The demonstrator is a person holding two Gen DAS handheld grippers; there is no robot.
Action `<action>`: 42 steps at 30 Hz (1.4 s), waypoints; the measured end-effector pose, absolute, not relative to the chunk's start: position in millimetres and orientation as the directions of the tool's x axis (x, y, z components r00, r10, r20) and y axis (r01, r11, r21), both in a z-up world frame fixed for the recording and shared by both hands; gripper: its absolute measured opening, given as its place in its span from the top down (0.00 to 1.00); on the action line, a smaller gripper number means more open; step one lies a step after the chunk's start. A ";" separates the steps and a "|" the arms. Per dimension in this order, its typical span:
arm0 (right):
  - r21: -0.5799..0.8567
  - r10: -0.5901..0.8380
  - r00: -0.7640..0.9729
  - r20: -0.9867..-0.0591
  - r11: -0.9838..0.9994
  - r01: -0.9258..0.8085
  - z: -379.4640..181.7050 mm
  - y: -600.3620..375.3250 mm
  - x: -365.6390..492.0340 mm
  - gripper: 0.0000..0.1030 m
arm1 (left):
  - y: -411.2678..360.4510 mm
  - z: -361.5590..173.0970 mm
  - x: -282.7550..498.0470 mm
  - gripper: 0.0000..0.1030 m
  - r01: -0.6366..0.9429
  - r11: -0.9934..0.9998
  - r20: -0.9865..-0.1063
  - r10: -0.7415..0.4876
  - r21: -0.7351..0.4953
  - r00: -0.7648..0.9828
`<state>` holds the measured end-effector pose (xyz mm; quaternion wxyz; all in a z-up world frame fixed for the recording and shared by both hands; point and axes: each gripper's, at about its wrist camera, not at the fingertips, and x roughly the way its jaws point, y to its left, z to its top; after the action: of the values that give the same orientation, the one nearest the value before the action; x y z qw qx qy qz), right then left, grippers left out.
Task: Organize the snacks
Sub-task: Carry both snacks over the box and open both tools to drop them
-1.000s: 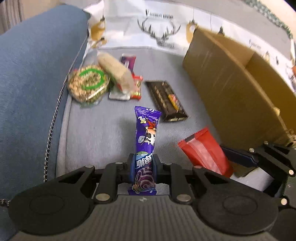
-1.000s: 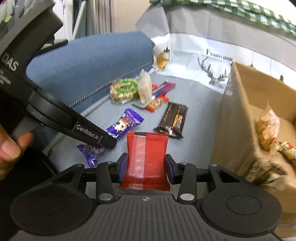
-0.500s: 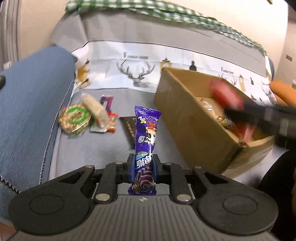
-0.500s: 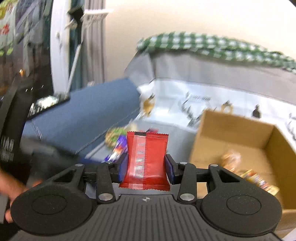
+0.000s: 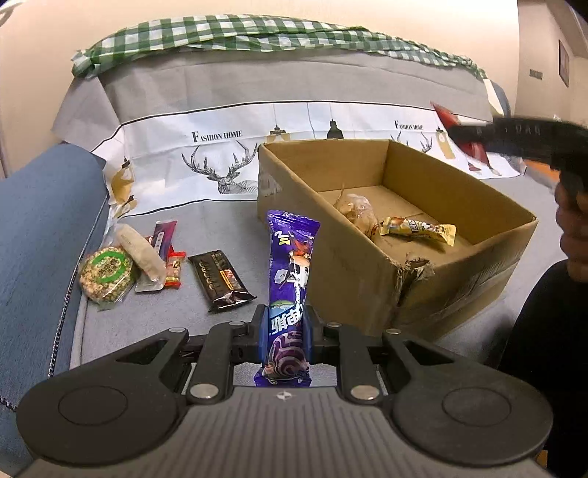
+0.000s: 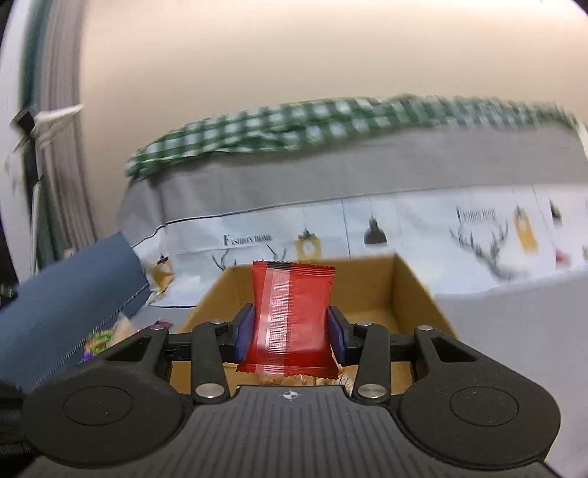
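The left hand-held gripper (image 5: 284, 332) is clenched on the lower part of a long purple foil snack bar with a cartoon print (image 5: 290, 279), which is held upright above the grey seat, just left of the open brown cardboard box (image 5: 367, 264). The right hand-held gripper (image 6: 290, 332) is clamped across the waist of a flat red foil sachet (image 6: 292, 316), which is held over the near part of the same box (image 6: 415, 290).

Risks are judged as follows. The purple bar is gripped low, so its tall free end could fold or swing and catch the near box wall, which is torn at one corner (image 5: 415, 266). The red sachet is slick foil, pinched at its edges only; slippage during a quick move is possible, and the right view is blurred. A collision between the two grippers over the box mouth cannot be excluded if both are brought in together.

In the box, a clear crinkled bag of pale snacks (image 5: 358, 215) and a yellow wrapped bar (image 5: 419, 229) are seen. On the seat to the left, a round green-labelled seed cake (image 5: 106, 270), a dark brown chocolate bar (image 5: 220, 281) and several small wrappers (image 5: 161, 253) remain unsorted.

The surface is a grey-covered sofa seat with a blue armrest (image 5: 40, 228) at left, soft and uneven. Behind it, a deer-printed cover (image 5: 228, 161), a green checked cloth (image 5: 257, 33) and a plain cream wall are noted.
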<state>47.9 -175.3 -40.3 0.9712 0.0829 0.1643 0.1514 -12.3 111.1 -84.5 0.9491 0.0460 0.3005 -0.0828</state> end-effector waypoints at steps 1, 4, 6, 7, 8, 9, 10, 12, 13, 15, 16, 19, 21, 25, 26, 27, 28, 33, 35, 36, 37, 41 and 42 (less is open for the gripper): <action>0.211 0.323 0.907 -0.269 0.939 -0.272 -39.6 -175.9 48.1 0.58 | 110.5 -85.2 -11.3 0.80 0.182 0.983 -0.578 -0.127 0.038 0.806; 0.196 0.344 0.898 -0.275 0.934 -0.298 -47.7 -168.4 52.1 0.58 | 109.3 -86.4 -8.3 0.80 0.172 0.985 -0.580 -0.121 0.032 0.805; 0.161 0.351 0.896 -0.274 0.935 -0.317 -50.9 -162.2 52.9 0.58 | 108.5 -85.9 -6.8 0.80 0.164 0.986 -0.583 -0.119 0.024 0.803; 0.152 0.358 0.893 -0.273 0.932 -0.328 -52.7 -159.2 53.8 0.58 | 108.2 -85.4 -5.3 0.80 0.158 0.987 -0.586 -0.118 0.018 0.802; 0.147 0.361 0.891 -0.274 0.932 -0.333 -52.5 -155.9 54.3 0.58 | 107.7 -84.7 -4.0 0.80 0.150 0.989 -0.589 -0.116 0.010 0.800; 0.138 0.362 0.890 -0.276 0.932 -0.336 -54.0 -154.7 55.9 0.58 | 107.4 -84.0 -3.0 0.80 0.143 0.990 -0.591 -0.114 0.003 0.799; 0.133 0.361 0.890 -0.278 0.932 -0.337 -55.1 -154.0 57.2 0.58 | 107.3 -83.1 -1.7 0.80 0.133 0.991 -0.594 -0.110 -0.006 0.797; 0.135 0.366 0.888 -0.280 0.930 -0.341 -54.1 -151.7 59.2 0.58 | 106.2 -80.9 1.2 0.80 0.111 0.994 -0.599 -0.103 -0.024 0.794; 0.141 0.369 0.887 -0.279 0.929 -0.342 -54.1 -151.7 60.6 0.58 | 103.7 -79.0 2.8 0.80 0.104 0.994 -0.601 -0.094 -0.018 0.794; 0.161 0.375 0.885 -0.276 0.926 -0.342 -54.1 -154.2 61.2 0.58 | 94.5 -73.1 7.6 0.80 0.105 0.994 -0.599 -0.080 0.006 0.797; 0.174 0.376 0.885 -0.274 0.925 -0.339 -54.0 -155.9 61.0 0.58 | 89.9 -69.3 10.3 0.80 0.110 0.994 -0.595 -0.083 0.010 0.800; 0.212 0.374 0.887 -0.270 0.922 -0.324 -54.6 -161.4 65.0 0.58 | 73.2 -52.8 21.6 0.80 0.136 0.991 -0.568 -0.107 0.008 0.816; 0.247 0.372 0.889 -0.267 0.918 -0.310 -55.1 -166.4 69.3 0.58 | 60.6 -40.1 29.8 0.80 0.155 0.988 -0.545 -0.128 0.004 0.829; 0.325 0.353 0.897 -0.265 0.909 -0.262 -57.9 -180.3 77.1 0.58 | 36.9 -16.8 50.2 0.80 0.194 0.981 -0.501 -0.172 -0.010 0.848; 0.345 0.347 0.900 -0.265 0.905 -0.248 -58.7 -184.3 79.0 0.58 | 31.6 -12.5 55.1 0.80 0.201 0.979 -0.493 -0.184 -0.019 0.850; 0.362 0.343 0.901 -0.265 0.901 -0.237 -59.7 -187.7 80.6 0.58 | 26.0 -7.7 61.7 0.80 0.209 0.978 -0.485 -0.196 -0.028 0.852; 0.383 0.341 0.901 -0.267 0.896 -0.225 -60.9 -191.4 82.1 0.58 | 21.5 -4.3 67.1 0.80 0.214 0.976 -0.479 -0.203 -0.032 0.854; 0.424 0.344 0.899 -0.271 0.881 -0.209 -64.3 -197.5 84.8 0.58 | -2.6 9.6 90.9 0.80 0.242 0.970 -0.458 -0.229 -0.031 0.859; 0.424 0.344 0.900 -0.269 0.881 -0.210 -64.5 -197.6 84.1 0.58 | -9.5 13.5 97.8 0.80 0.252 0.967 -0.452 -0.236 -0.026 0.860; 0.425 0.344 0.900 -0.269 0.881 -0.210 -64.7 -197.6 84.2 0.58 | -12.2 15.3 101.4 0.80 0.255 0.967 -0.450 -0.238 -0.025 0.861; 0.426 0.343 0.900 -0.268 0.880 -0.208 -64.8 -198.1 84.5 0.58 | -15.1 16.9 104.5 0.80 0.257 0.966 -0.448 -0.240 -0.025 0.861; 0.439 0.344 0.898 -0.274 0.876 -0.202 -65.6 -199.9 85.7 0.54 | -20.8 20.4 115.9 0.71 0.245 0.969 -0.461 -0.235 -0.039 0.855; 0.441 0.350 0.892 -0.286 0.874 -0.202 -66.7 -199.3 87.2 0.47 | -19.8 20.5 117.6 0.56 0.237 0.970 -0.468 -0.232 -0.049 0.853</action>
<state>87.2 -199.3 -66.7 0.9510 0.2042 0.1814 0.1452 117.6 -19.8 20.5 0.9625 0.0050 0.2423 -0.1220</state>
